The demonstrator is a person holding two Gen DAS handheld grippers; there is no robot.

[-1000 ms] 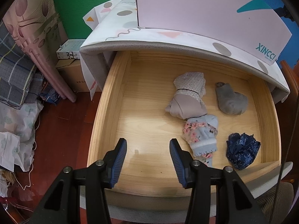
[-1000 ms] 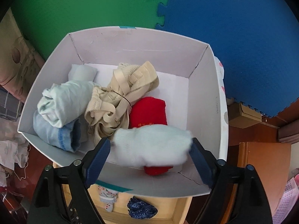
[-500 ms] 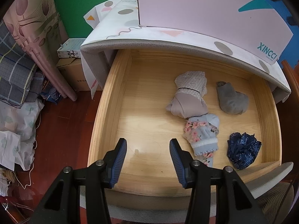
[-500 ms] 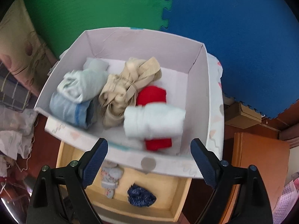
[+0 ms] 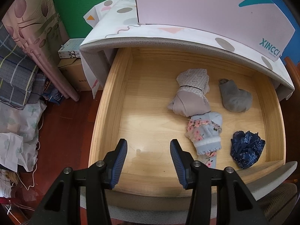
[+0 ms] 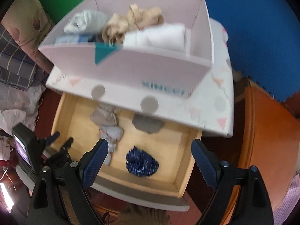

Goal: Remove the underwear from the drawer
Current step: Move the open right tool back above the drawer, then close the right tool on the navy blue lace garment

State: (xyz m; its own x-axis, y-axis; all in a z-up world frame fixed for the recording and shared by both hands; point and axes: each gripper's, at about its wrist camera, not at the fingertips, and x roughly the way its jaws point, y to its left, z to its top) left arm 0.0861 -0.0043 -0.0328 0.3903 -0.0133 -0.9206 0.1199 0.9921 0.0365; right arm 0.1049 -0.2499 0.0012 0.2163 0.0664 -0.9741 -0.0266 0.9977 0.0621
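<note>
Still 4 bundles in the open drawer (image 5: 112, 101): floral roll (image 5: 205, 131) lying lengthwise front-to-back, navy lace wad (image 6: 142, 161) near the front (no clear axis). Box (image 5: 215, 9) reads "XINCCI". Left gripper (image 5: 148, 156) and right gripper (image 6: 149, 160) both spread apart, empty.

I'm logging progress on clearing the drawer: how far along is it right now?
Partly done: several rolled pieces already sit in the pink box on top, including a white roll. Nothing is in hand; the right tongs and left tongs are both open and empty over the drawer. Four items remain inside: a beige bundle, grey piece, floral roll and navy piece.
</note>
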